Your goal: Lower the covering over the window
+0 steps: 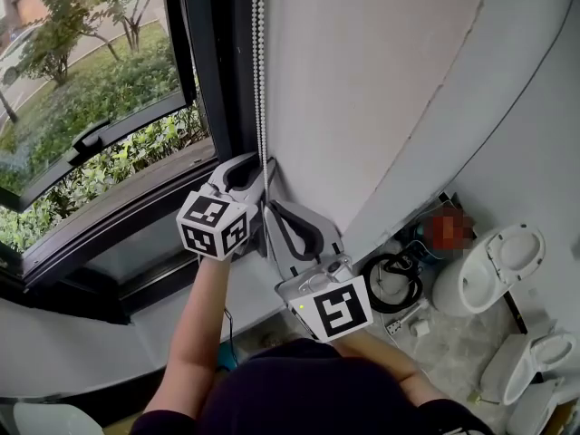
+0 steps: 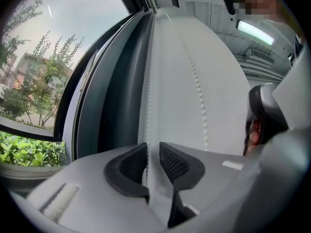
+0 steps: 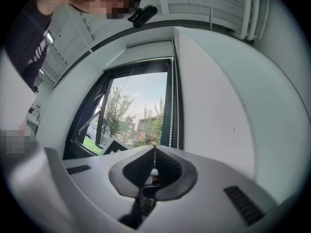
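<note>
The left gripper [image 2: 153, 152] has its jaws partway apart. One strand of the bead chain [image 2: 149, 111] runs down through the gap, close against the left pad but not pinched from both sides. The loop's second strand hangs free just to the right, over the white wall [image 1: 381, 80]. Nearer the person, the right gripper [image 3: 154, 150] has its jaws drawn together at the tips with only a thin pale line between the pads. I read that line as a chain strand clamped there, though single beads cannot be made out. In the head view the chain hangs between the dark window frame [image 1: 213, 62] on the left and the wall on the right, with both grippers at it. The blind [image 3: 148, 45] appears to sit rolled up at the top of the recess, leaving the window [image 3: 141, 110] uncovered. The chain is likely light, thin and limp, so it will swing away from a loose approach, but its beads should key into the ribbed pads and resist slipping. The sensible hold is one strand only, square between the pads and pulled straight down its own line. Pinching both strands would lock the loop, and a sharp jerk could strain the chain's joint.
</note>
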The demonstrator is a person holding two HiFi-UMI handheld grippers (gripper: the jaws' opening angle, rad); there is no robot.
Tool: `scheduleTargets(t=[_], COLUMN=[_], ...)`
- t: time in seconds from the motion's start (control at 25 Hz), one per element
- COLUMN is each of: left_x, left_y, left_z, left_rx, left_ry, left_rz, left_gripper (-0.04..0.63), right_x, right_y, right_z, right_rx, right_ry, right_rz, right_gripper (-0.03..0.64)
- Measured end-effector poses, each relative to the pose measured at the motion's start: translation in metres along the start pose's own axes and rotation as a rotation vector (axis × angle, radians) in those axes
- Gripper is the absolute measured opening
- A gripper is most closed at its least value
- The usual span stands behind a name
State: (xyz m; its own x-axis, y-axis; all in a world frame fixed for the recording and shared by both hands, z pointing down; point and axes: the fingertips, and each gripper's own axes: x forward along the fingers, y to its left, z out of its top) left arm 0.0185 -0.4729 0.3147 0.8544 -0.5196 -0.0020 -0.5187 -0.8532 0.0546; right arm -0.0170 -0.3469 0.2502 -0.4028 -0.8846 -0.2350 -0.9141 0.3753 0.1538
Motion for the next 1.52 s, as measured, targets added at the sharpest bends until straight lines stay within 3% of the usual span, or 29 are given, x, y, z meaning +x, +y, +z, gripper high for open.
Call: scheduleTargets(t=[0.12, 0.44, 1.04, 1.24, 1.52], left_x=[-0.003, -0.030, -0.126, -0.137, -0.143], left_y=[-0.002, -0.013, -0.061, -0.087, -0.108], left_z=[0.000, -0.006, -0.010, -0.013, -0.018], left_rx=[0.009, 0.056, -0.011, 0.022, -0.019], left_ry=[-0.004, 0.033, -0.022, -0.026, -0.042], left_rz=[0.010, 0.046, 0.191, 0.218, 0.249], left_gripper=[0.015, 0.014, 0.012, 0.012, 0.011], right_x=[-0.001, -0.008, -0.031, -0.045, -0.061], right_y=[0.001, 0.004, 0.019, 0.028, 0.031], right_z=[0.002, 0.004, -0.003, -0.009, -0.008], right_rx=[-0.011, 0.010, 0.082, 0.099, 0.105], right_ry=[-0.007, -0.018, -0.004, -0.003, -0.004], right_rz=[0.011, 0.039, 0.166, 0.209, 0.243], right_gripper=[0.012, 0.012, 0.012, 0.012, 0.012])
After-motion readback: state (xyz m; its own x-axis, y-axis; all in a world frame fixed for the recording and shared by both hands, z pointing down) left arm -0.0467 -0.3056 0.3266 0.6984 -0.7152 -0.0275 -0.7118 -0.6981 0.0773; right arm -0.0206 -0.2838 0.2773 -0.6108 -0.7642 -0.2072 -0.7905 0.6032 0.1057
